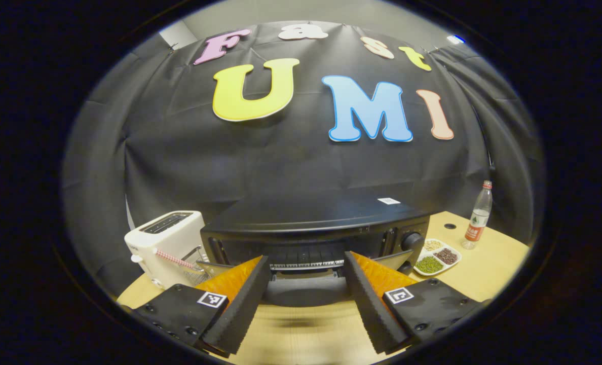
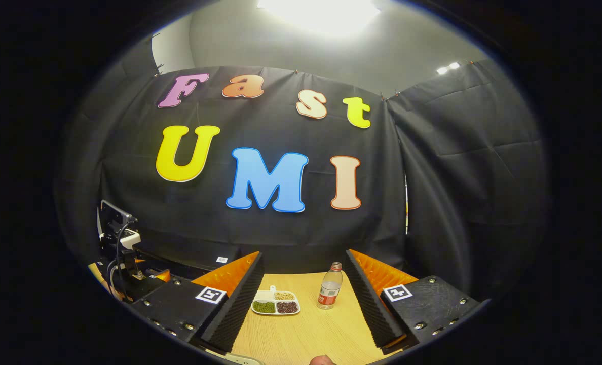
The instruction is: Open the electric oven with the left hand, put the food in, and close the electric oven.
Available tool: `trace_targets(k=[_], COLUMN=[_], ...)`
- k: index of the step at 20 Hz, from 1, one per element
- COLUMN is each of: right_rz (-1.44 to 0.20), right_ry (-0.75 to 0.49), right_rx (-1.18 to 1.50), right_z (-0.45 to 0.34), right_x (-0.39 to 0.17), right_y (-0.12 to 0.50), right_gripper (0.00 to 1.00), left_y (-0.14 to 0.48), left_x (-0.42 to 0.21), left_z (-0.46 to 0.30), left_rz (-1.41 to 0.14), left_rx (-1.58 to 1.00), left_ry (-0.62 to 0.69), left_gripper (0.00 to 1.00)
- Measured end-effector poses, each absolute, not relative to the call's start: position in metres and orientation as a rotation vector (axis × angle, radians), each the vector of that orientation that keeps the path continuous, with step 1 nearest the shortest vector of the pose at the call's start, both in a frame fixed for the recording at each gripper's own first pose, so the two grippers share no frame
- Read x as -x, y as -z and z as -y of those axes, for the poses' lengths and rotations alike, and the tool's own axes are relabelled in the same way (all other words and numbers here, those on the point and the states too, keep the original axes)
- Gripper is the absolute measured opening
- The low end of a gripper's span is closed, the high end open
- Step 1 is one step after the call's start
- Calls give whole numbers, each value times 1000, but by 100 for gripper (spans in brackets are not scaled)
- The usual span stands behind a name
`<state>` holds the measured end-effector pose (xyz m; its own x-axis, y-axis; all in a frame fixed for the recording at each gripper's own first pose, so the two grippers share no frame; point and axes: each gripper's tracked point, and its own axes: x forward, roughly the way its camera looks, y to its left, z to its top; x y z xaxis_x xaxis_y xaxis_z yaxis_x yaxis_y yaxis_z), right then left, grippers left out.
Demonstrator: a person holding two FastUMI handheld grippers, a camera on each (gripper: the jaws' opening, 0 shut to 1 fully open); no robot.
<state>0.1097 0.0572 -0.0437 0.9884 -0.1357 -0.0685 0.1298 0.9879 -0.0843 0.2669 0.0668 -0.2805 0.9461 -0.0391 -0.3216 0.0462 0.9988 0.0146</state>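
Both tools (image 1: 307,299) (image 2: 305,299) agape, oven (image 1: 316,235) ajar

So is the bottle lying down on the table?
No, in the right gripper view the bottle stands upright on the table, beside the tray of beans.

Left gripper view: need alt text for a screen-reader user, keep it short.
The open left gripper faces a black electric oven on a wooden table, the oven's door part open. A white toaster stands to the oven's left; to its right are a divided dish of beans and a plastic bottle.
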Motion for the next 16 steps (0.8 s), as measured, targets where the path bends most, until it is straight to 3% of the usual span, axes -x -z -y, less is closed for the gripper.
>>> trace_targets(k=[16], right_rz=[-106], right_ry=[54], right_rx=[69], right_z=[-50], right_x=[-99], right_y=[52], right_gripper=[97], left_y=[327], left_x=[-194], left_z=[-66], left_rz=[-465], left_rx=[-14], left_ry=[8], left_gripper=[100])
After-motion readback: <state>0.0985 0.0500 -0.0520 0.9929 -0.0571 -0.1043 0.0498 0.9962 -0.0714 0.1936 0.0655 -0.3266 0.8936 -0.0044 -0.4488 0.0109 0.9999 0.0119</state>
